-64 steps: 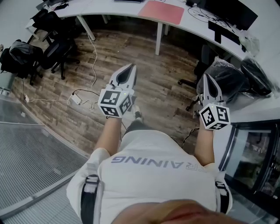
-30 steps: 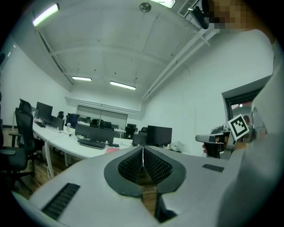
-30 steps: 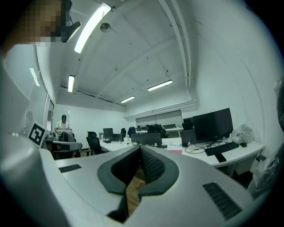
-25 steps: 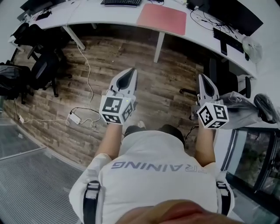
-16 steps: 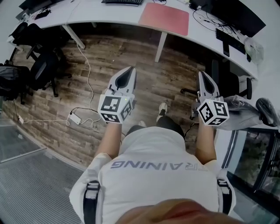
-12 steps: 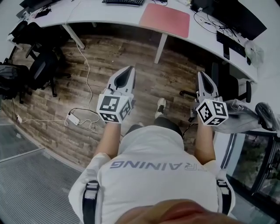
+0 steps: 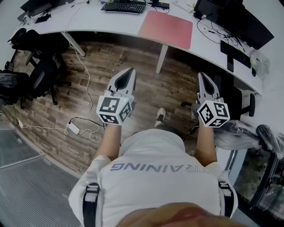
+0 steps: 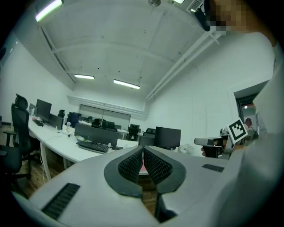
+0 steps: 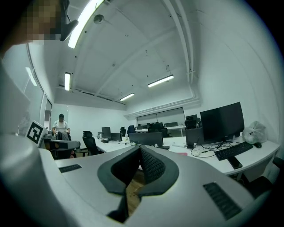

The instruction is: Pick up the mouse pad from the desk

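A pink mouse pad (image 7: 167, 29) lies flat on the white curved desk (image 7: 97, 20) at the top of the head view, well ahead of both grippers. My left gripper (image 7: 128, 71) is held level over the wooden floor, jaws shut and empty. My right gripper (image 7: 202, 76) is level too, shut with nothing between its pads. A thin pink sliver of the mouse pad (image 8: 143, 169) shows past the closed tips of my left gripper (image 8: 143, 149). In the right gripper view my right gripper (image 9: 139, 149) points toward the desk (image 9: 266, 155).
A black keyboard (image 7: 123, 7) lies left of the pad, and monitors (image 7: 233, 20) with cables and another keyboard (image 7: 235, 53) lie to its right. Black office chairs (image 7: 37, 75) stand at the left, one chair (image 7: 242, 99) at the right. A power strip and cable (image 7: 73, 127) lie on the floor.
The person has walked toward the desk; the desk and mouse pad now show larger and lower in the head view. Both grippers stay shut and level.
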`<state>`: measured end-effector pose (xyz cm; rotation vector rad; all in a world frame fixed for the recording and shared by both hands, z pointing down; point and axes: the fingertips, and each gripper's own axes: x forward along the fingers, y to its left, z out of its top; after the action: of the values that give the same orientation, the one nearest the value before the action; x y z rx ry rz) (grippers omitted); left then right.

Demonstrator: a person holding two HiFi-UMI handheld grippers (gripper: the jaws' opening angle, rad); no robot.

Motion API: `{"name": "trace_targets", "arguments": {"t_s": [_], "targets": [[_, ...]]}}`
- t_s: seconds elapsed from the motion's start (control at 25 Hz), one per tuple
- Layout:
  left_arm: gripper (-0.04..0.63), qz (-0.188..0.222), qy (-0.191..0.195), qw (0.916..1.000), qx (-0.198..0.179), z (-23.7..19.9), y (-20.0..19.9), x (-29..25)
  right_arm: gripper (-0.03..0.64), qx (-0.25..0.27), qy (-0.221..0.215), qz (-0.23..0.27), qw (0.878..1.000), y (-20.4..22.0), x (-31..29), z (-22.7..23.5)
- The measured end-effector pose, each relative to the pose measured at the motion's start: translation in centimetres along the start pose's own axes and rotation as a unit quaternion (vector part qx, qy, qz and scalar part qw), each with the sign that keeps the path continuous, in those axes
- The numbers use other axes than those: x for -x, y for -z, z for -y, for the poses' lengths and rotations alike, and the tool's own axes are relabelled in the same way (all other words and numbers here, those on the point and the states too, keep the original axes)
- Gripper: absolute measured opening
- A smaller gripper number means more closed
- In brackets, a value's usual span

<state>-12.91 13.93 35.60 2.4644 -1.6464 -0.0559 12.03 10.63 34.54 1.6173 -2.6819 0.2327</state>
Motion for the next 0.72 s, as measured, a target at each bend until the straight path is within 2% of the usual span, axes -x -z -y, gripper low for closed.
{"name": "trace_targets", "arguments": {"t_s": [0.36,0.72], "targets": [[0.034,-0.012,-0.024,0.9996,-0.002,-0.5,-1.4,-11.5,0.023,-0.014,-0.017,-0.009,1.000,-1.6,-8.3,8.9],[0.034,-0.030,-0.047,0.9984,-0.003,-0.7,-0.6,-21.8,0.023,-0.018,-0.012,-0.026,0.999,-1.0,-13.7,19.0]]}}
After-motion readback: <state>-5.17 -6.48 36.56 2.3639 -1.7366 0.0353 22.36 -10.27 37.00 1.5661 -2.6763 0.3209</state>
